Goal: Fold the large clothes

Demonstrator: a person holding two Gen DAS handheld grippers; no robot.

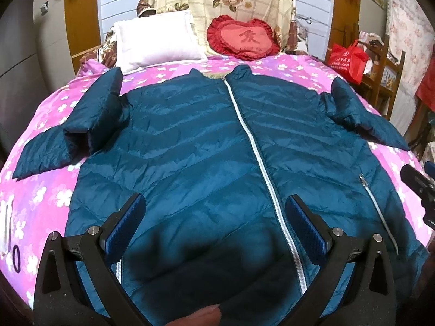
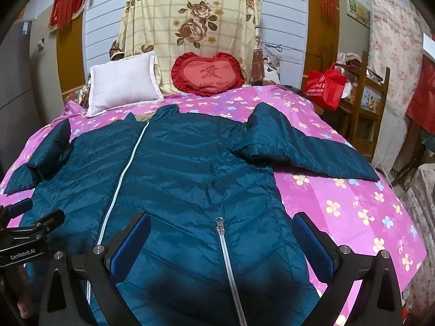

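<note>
A teal quilted jacket (image 1: 190, 141) (image 2: 190, 168) lies front-up on the pink flowered bedcover (image 1: 40, 190) (image 2: 353, 203), collar toward the headboard. Its white front zipper (image 1: 252, 141) (image 2: 119, 179) is closed. Both sleeves are bent and stick out sideways: the left sleeve (image 1: 81, 119) and the right sleeve (image 2: 299, 146). My left gripper (image 1: 216, 209) hangs open over the hem, just left of the front zipper, holding nothing. Over the hem's right part, above a pocket zipper (image 2: 225, 250), my right gripper (image 2: 221, 231) is open and holds nothing.
A white pillow (image 1: 157, 43) and a red heart cushion (image 1: 242, 40) lean at the headboard under a flowered blanket (image 2: 190, 27). To the right of the bed, a red bag (image 2: 326, 84) sits on a wooden shelf (image 2: 375, 103). A grey cabinet (image 1: 21, 54) stands left.
</note>
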